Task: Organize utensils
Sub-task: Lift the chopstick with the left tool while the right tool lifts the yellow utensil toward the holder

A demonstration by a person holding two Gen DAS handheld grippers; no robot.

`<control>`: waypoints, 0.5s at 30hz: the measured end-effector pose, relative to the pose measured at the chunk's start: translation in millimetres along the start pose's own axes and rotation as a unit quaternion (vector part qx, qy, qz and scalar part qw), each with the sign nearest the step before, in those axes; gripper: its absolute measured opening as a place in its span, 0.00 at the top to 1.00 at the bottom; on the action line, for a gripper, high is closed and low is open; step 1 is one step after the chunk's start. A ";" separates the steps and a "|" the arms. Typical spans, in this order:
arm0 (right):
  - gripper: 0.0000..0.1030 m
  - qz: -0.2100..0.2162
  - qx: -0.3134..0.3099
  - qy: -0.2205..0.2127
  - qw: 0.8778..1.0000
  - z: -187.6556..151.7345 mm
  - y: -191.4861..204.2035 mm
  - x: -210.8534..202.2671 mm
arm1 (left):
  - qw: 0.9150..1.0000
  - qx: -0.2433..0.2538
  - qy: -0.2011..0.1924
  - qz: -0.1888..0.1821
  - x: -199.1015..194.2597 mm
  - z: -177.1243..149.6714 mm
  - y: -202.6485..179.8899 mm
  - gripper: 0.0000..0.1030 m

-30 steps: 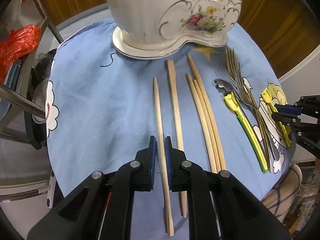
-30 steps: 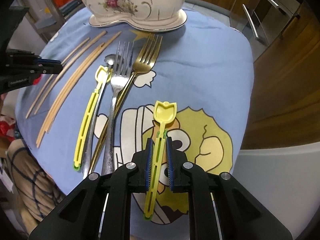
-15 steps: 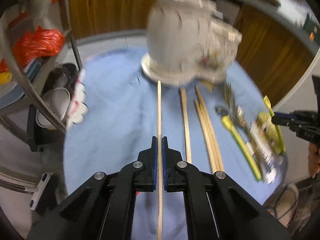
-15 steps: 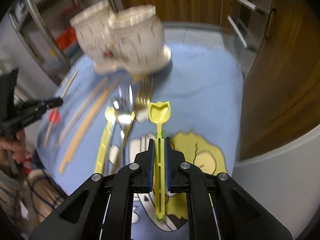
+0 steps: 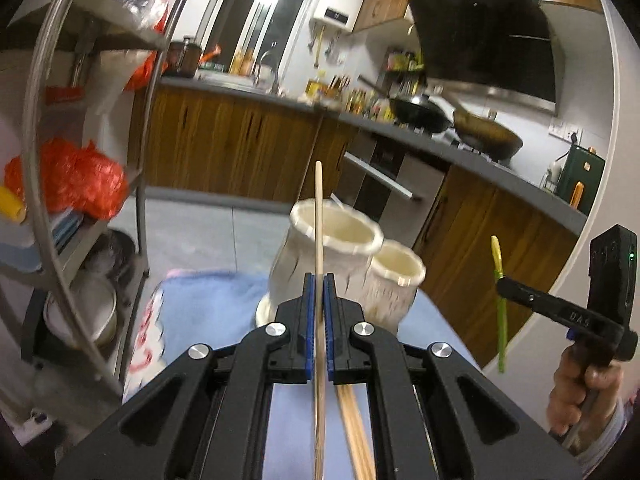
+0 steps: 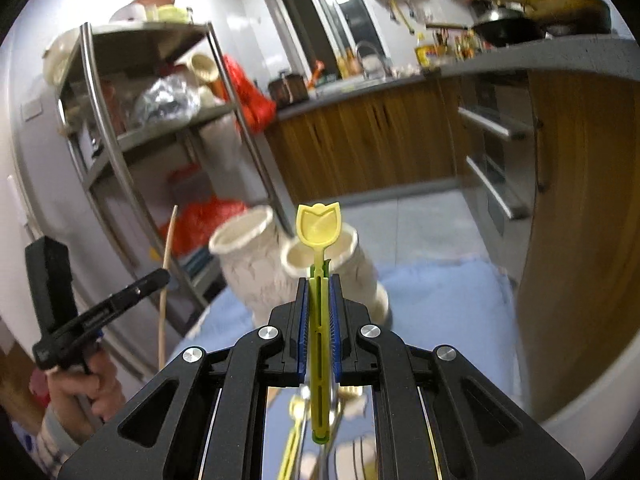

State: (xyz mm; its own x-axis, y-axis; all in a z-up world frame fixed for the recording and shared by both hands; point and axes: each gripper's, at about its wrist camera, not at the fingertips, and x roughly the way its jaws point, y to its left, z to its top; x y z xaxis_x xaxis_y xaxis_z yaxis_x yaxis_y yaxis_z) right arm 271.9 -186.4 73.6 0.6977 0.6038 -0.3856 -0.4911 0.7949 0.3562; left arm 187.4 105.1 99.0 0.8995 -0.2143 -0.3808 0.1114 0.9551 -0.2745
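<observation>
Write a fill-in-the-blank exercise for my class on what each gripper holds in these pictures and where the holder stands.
1. The left gripper is shut on a wooden ____.
2. The right gripper is shut on a spoon coloured ____.
3. The white ceramic holder has ____ openings at its top.
4. The holder stands on a cloth coloured ____.

Missing words: chopstick; yellow; two; blue

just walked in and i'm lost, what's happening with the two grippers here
A person is sorting utensils with a handheld gripper in each hand. The left gripper is shut on a single wooden chopstick, and the right gripper is shut on a yellow plastic spoon. Both utensils are held in the air, pointing toward the white two-pot ceramic holder on the blue cloth. More chopsticks lie on the table.
</observation>
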 end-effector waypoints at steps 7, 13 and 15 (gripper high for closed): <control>0.90 0.015 0.000 -0.069 0.998 29.5 -2.8 25.8 | 0.997 0.008 -0.077 -0.016 13.1 43.3 -16.6 0.96; 0.90 0.032 -0.003 -0.088 0.996 53.2 -0.6 55.4 | 0.992 0.004 -0.129 -0.014 38.4 77.2 -21.1 0.96; 0.90 0.037 0.005 -0.093 0.995 56.7 -1.8 65.2 | 0.990 -0.002 -0.142 -0.011 46.8 82.4 -20.2 0.96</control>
State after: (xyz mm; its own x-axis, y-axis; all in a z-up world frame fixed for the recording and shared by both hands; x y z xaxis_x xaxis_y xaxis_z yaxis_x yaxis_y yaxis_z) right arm 347.9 -151.8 96.1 0.7440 0.6391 -0.1947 -0.5402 0.7470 0.3875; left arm 262.1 92.6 159.5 0.9796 -0.1678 -0.1104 0.1308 0.9499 -0.2838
